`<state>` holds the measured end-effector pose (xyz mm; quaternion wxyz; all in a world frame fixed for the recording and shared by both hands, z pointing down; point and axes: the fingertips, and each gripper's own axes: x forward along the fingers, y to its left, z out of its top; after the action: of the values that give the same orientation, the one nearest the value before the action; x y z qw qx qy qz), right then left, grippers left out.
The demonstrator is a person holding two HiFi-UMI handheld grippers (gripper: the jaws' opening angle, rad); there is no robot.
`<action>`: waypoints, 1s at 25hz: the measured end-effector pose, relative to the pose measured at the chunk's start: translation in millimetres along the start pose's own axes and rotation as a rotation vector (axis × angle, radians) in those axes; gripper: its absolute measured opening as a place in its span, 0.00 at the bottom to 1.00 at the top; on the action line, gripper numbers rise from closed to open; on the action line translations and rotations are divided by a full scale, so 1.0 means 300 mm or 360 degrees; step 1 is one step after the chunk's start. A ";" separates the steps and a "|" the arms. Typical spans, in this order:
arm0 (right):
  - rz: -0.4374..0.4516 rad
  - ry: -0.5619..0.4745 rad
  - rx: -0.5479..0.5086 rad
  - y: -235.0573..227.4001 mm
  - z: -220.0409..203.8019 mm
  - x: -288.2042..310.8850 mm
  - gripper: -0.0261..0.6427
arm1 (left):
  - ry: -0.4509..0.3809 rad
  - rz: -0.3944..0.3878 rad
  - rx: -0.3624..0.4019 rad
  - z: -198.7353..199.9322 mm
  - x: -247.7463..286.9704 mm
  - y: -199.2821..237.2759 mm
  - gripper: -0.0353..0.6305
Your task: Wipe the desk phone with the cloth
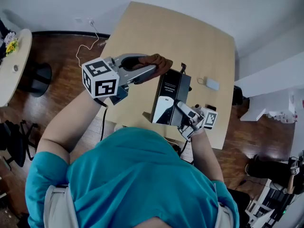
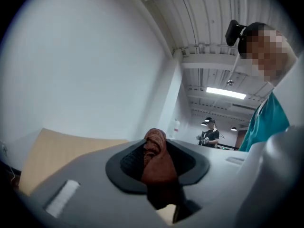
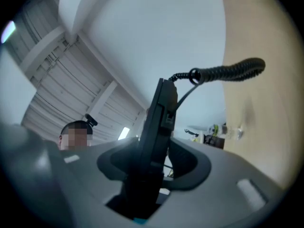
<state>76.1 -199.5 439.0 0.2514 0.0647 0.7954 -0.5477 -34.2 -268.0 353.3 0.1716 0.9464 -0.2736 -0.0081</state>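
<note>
Head view: left tongs (image 1: 153, 69) clamp the cloth (image 1: 159, 61) just above-left of the desk phone (image 1: 171, 96), at its far end. Right tongs (image 1: 183, 112) grip its near end, long axis running away from the person (image 1: 142, 179).
Left gripper view: cloth pinched tight.
Right gripper view: phone edge-on in the tongs (coiled cord (image 3: 228, 71) trails off its top).

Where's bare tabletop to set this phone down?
The far half of the table, beyond the phone and the cloth in the left claw, is bare. The right edge is crowded: a small white device and a small black item lie near the right claw.
</note>
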 end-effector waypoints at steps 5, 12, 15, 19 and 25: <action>0.0103 -0.0076 0.0013 0.032 0.002 0.039 0.33 | -0.0059 -0.0108 0.0010 -0.011 0.036 -0.085 0.25; 0.0108 -0.0285 -0.0076 0.058 0.154 -0.031 0.33 | 0.0008 -0.0298 -0.0131 -0.104 0.046 -0.225 0.25; 0.0148 -0.0353 -0.0130 0.084 0.209 -0.045 0.33 | 0.0037 -0.0381 -0.0138 -0.123 0.016 -0.273 0.25; 0.0151 -0.0330 -0.0199 0.109 0.211 -0.026 0.33 | -0.0068 -0.0378 -0.0094 -0.063 -0.068 -0.276 0.25; 0.0222 -0.0366 -0.0196 0.133 0.204 -0.007 0.33 | -0.0022 -0.0372 -0.0088 -0.121 -0.031 -0.286 0.25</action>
<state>113.2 -238.9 389.8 0.3817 0.0412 0.7870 -0.4830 6.2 -183.6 358.6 0.1938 0.9666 -0.1622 -0.0420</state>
